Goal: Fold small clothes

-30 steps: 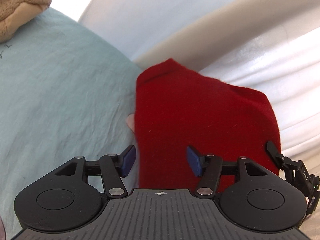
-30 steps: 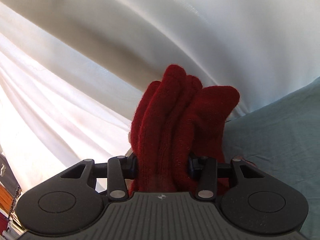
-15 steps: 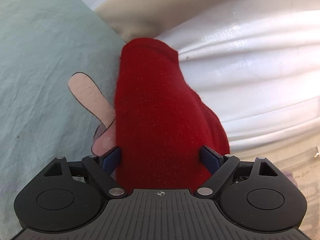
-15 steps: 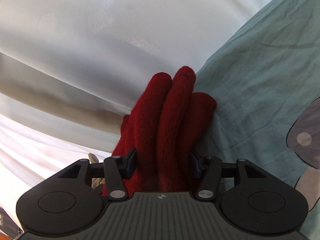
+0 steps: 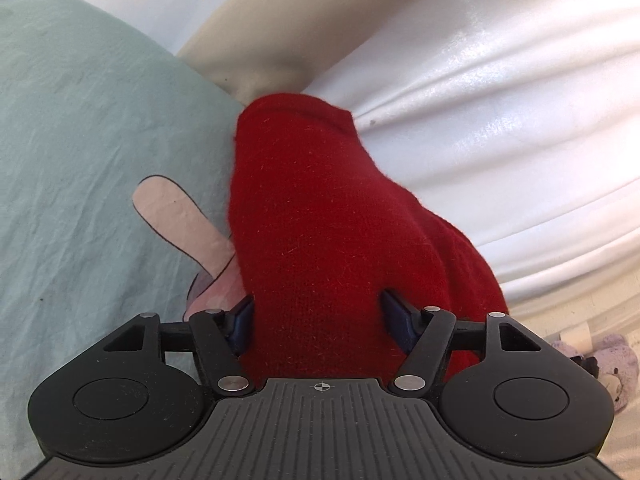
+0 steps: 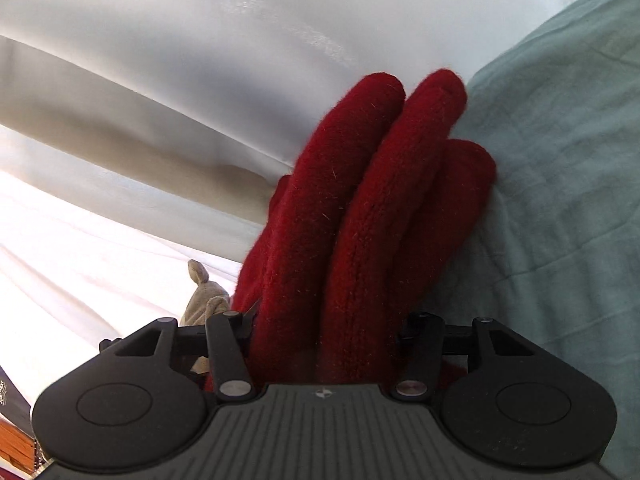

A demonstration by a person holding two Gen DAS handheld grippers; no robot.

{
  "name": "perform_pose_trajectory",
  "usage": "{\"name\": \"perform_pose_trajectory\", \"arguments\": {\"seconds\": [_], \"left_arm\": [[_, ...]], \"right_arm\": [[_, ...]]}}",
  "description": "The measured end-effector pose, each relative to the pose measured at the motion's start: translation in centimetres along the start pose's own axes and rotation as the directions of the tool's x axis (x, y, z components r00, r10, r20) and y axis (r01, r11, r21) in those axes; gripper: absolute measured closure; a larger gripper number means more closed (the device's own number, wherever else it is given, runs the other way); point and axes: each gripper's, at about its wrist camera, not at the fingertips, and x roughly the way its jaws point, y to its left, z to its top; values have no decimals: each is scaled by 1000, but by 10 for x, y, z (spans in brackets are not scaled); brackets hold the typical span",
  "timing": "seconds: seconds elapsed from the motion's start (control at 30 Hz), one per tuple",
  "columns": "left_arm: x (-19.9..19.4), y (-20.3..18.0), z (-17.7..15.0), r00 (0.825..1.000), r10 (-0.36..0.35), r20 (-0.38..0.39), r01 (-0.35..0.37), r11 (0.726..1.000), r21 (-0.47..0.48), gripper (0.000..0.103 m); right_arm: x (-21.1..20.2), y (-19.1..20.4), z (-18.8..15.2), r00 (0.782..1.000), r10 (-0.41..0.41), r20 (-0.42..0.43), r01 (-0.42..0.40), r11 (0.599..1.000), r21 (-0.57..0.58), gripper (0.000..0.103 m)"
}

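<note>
On teal sheet (image 5: pixel 80 128) | left gripper (image 5: pixel 318 316) clamps red glove (image 5: pixel 320 240) cuff | right gripper (image 6: pixel 326 328) clamps fingertips

One red knitted glove (image 5: pixel 328 248) shows in both views, with three of its knit fingers (image 6: pixel 416 168) standing plain in the right wrist view. Two claws appear, the left claw (image 5: pixel 316 320) and the right claw (image 6: pixel 326 330), each with the glove between its two fingers. One pale green sheet (image 5: pixel 88 152) carries one pink printed shape (image 5: pixel 180 220). One beige cloth piece (image 6: pixel 204 296) and one lilac soft item (image 5: pixel 612 364) sit at the edges.
</note>
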Motion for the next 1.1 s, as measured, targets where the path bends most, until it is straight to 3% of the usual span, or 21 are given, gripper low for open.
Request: {"name": "perform_pose_trajectory", "arguments": {"seconds": [0.27,0.43,0.47,0.53,0.6,0.63,0.7,0.73,0.8,0.9,1.0,1.1], "left_arm": [[-52,-10,9,992,41,123,-42,999,8,36],[-92,-22,14,970,125,207,-139,989,56,33],[-95,-22,11,967,147,208,-163,985,63,34],[-99,-20,4,959,203,197,-224,971,87,34],[-109,-18,-9,952,229,205,-260,956,135,32],[-114,-17,-15,939,259,227,-296,943,149,31],[-119,-18,-19,913,308,268,-357,920,160,28],[-118,-18,-19,907,316,277,-369,915,163,23],[-113,-20,-17,904,333,270,-382,911,157,20],[-97,-27,-19,898,360,254,-408,897,173,19],[-83,-36,-24,876,411,252,-464,861,209,17],[-72,-39,-34,852,451,267,-513,823,244,14]], "right_arm": [[18,58,-5,993,119,-4,-119,992,-46,51],[37,84,-4,984,177,-15,-178,979,-102,50],[41,87,-3,987,158,-13,-159,979,-128,47],[48,90,-2,1000,23,16,-20,980,-198,36],[43,88,-1,990,-134,49,142,961,-239,32],[38,88,-4,979,-186,85,202,942,-268,32],[28,94,-9,957,-249,149,284,905,-316,32],[25,99,-12,948,-265,177,311,892,-328,32],[21,115,-19,944,-266,195,322,869,-375,33],[42,148,-41,932,-293,215,363,771,-523,35],[75,172,-74,904,-350,246,413,565,-714,45],[82,174,-95,890,-399,221,408,479,-777,55]]}}
